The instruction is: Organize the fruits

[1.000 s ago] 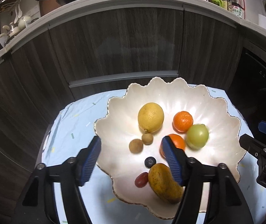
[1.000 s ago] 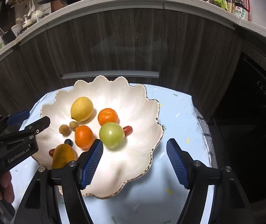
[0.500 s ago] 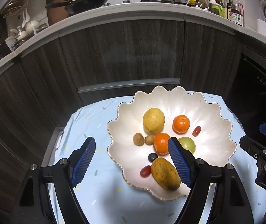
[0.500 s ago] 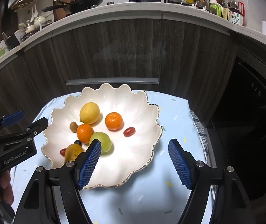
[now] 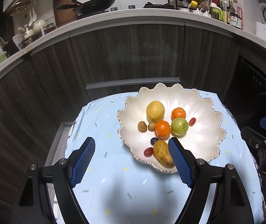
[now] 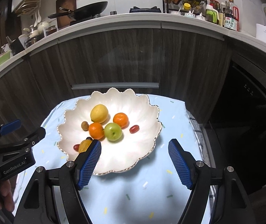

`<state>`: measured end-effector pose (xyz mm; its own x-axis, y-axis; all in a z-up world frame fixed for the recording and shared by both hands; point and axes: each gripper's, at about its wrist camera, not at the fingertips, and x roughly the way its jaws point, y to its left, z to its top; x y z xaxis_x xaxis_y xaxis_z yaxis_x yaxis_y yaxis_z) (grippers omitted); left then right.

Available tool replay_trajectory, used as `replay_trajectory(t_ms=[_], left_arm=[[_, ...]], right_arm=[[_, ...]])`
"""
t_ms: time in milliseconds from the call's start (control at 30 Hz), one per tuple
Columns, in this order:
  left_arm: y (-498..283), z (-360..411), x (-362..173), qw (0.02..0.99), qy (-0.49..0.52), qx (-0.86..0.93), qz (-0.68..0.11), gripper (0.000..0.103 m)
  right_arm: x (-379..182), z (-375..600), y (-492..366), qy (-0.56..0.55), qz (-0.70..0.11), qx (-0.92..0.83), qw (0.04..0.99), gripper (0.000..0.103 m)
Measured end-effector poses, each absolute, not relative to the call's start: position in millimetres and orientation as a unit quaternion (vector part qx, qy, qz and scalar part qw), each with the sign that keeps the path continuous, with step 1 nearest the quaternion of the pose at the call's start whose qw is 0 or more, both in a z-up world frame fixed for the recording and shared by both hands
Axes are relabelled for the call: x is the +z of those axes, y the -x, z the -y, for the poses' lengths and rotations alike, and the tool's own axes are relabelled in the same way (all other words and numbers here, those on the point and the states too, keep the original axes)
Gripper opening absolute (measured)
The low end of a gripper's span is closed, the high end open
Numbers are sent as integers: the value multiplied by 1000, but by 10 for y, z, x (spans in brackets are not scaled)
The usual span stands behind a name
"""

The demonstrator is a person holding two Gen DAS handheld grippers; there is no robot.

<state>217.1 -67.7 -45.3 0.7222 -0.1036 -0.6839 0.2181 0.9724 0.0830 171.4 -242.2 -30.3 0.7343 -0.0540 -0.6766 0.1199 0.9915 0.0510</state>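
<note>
A white scalloped bowl (image 5: 203, 145) (image 6: 133, 153) stands on a light blue tablecloth. It holds a lemon (image 5: 155, 111) (image 6: 99, 113), two oranges (image 5: 162, 129) (image 5: 178, 113), a green apple (image 5: 179, 126) (image 6: 113, 131), a mango (image 5: 161, 154), two small brown fruits (image 5: 142, 126), a blueberry (image 5: 153, 141) and two red grapes (image 5: 148, 151) (image 6: 134, 129). My left gripper (image 5: 132, 161) is open and empty, held above the cloth before the bowl's near-left edge. My right gripper (image 6: 134, 161) is open and empty above the bowl's near-right rim.
The tablecloth (image 5: 114, 186) covers a small table in front of dark wooden cabinets (image 5: 133, 56). A counter above carries a wok (image 5: 93, 2), bottles (image 5: 233, 15) and dishes. A dark oven front (image 6: 245, 112) stands to the right.
Both grippers have drawn back and up from the bowl, so it appears smaller and farther away. Both stay open and empty. The fruits have not moved.
</note>
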Motion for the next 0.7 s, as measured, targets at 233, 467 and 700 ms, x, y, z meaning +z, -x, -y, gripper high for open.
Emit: replay_trajectory(t_ms=[233,467,700], left_arm=[[-1913,621,-344,925,-82,-85,-361,80],[-1568,559,-230,929,-87,-81,-349,80],[-1244,475,-203,931,-86,-78,-347,80]], right_arm=[[-247,2396,-1475,-49,-355,-48,932,75],[-187,2360,-1189,-58,-349,-55,934,75],[-115,2301,-888,-53,-341,-62,936,75]])
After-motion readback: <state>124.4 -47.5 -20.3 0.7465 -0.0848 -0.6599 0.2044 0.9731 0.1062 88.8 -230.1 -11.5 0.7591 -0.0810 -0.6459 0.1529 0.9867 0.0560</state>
